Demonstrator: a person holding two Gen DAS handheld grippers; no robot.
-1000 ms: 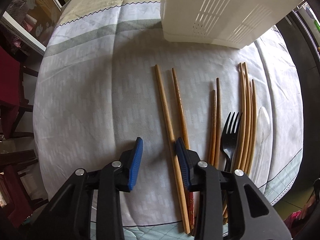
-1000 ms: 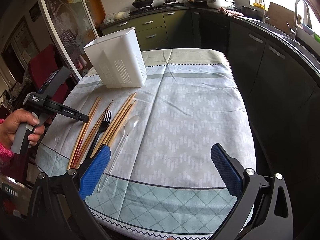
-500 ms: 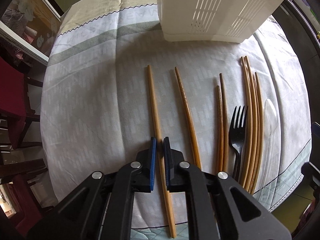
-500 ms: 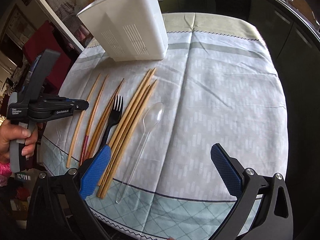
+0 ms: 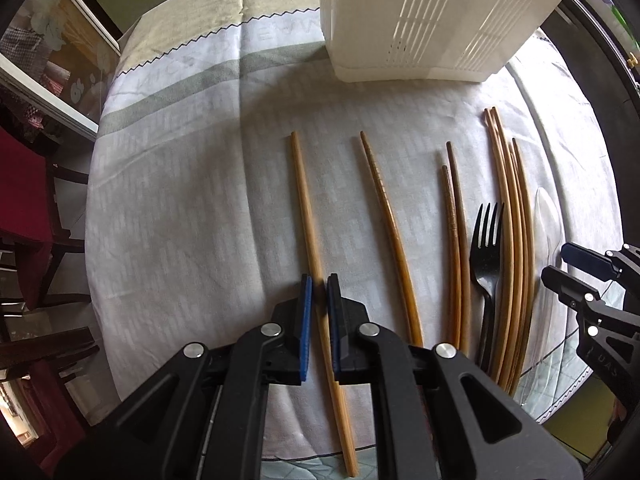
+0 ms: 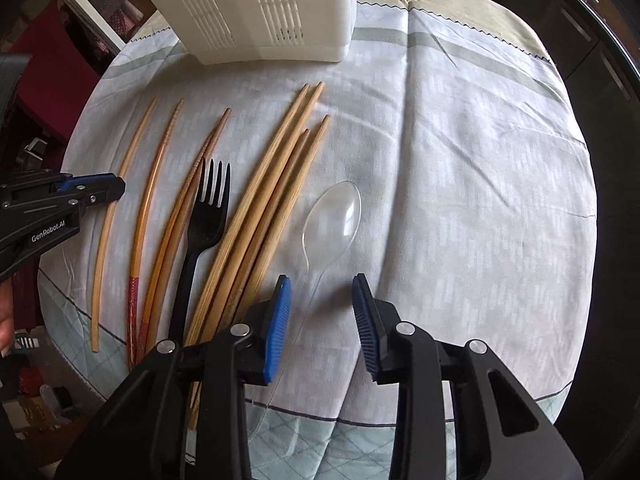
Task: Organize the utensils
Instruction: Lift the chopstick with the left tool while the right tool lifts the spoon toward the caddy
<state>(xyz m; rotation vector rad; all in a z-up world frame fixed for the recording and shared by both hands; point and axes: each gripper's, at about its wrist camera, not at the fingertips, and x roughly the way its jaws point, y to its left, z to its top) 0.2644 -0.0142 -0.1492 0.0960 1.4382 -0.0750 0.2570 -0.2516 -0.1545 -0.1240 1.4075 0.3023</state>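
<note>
My left gripper (image 5: pixel 319 280) is shut on the leftmost light wooden chopstick (image 5: pixel 305 200), which lies along the tablecloth. To its right lie a second chopstick (image 5: pixel 384 208), a darker pair (image 5: pixel 454 240), a black plastic fork (image 5: pixel 486 240), a bundle of several long chopsticks (image 5: pixel 516 220) and a clear plastic spoon (image 6: pixel 334 212). My right gripper (image 6: pixel 322 286) is open, low over the spoon's handle, its left pad beside the bundle (image 6: pixel 276 184). The fork (image 6: pixel 206 216) lies left of the bundle. The left gripper (image 6: pixel 100 188) shows at the left edge.
A white slotted utensil holder (image 5: pixel 420 20) stands at the far side of the table; it also shows in the right wrist view (image 6: pixel 256 8). A red chair (image 5: pixel 24 208) stands left of the table. The table's near edge (image 6: pixel 360 432) is just under my right gripper.
My left gripper closed on the leftmost chopstick and still holds it. My right gripper came down and forward over the clear spoon and narrowed its opening.
</note>
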